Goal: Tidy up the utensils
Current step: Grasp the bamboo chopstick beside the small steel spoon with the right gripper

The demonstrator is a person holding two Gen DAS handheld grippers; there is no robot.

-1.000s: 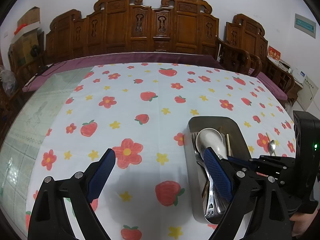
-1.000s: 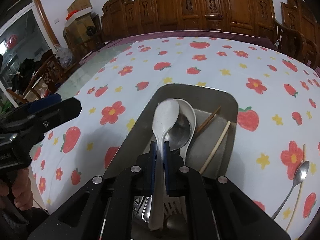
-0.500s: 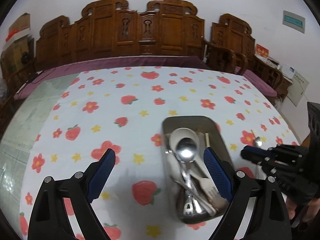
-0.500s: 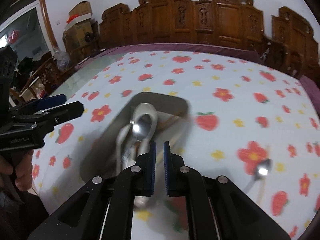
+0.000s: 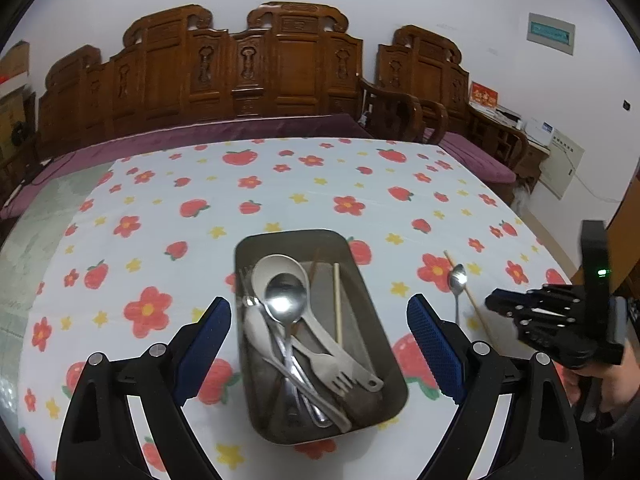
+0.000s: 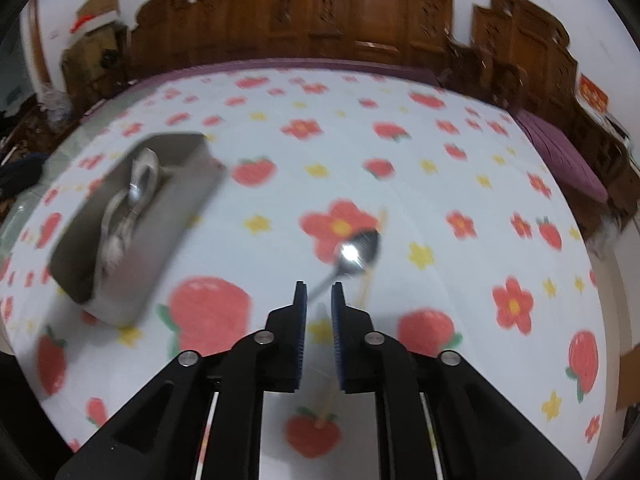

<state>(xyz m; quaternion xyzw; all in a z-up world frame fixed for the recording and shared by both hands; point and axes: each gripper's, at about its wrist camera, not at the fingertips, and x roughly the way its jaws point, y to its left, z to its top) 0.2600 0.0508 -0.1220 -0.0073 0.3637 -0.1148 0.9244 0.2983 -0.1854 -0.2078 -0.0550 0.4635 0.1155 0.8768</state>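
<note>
A steel tray [image 5: 362, 280] holds several utensils: a white spoon [image 5: 280, 268], a metal spoon [image 5: 285, 298], a pale fork [image 5: 332, 368] and a chopstick [image 5: 337, 304]. My left gripper [image 5: 319, 328] is open and empty, above the tray's near half. On the cloth to the right of the tray lie a small metal spoon [image 6: 354, 256] and a chopstick [image 6: 368, 280]. My right gripper [image 6: 319, 294] has its jaws a narrow gap apart, empty, just above the small spoon's handle. The tray also shows in the right wrist view [image 6: 188, 208], blurred.
The table carries a white cloth with red flowers and strawberries [image 5: 280, 184]. Carved wooden chairs [image 5: 280, 68] and a purple bench cushion line its far side. The right gripper's body [image 5: 560, 320] and the hand holding it show at the right of the left wrist view.
The right gripper let go of the white spoon into the tray, then swung right to the small spoon on the cloth. The left gripper rose and centred over the tray.
</note>
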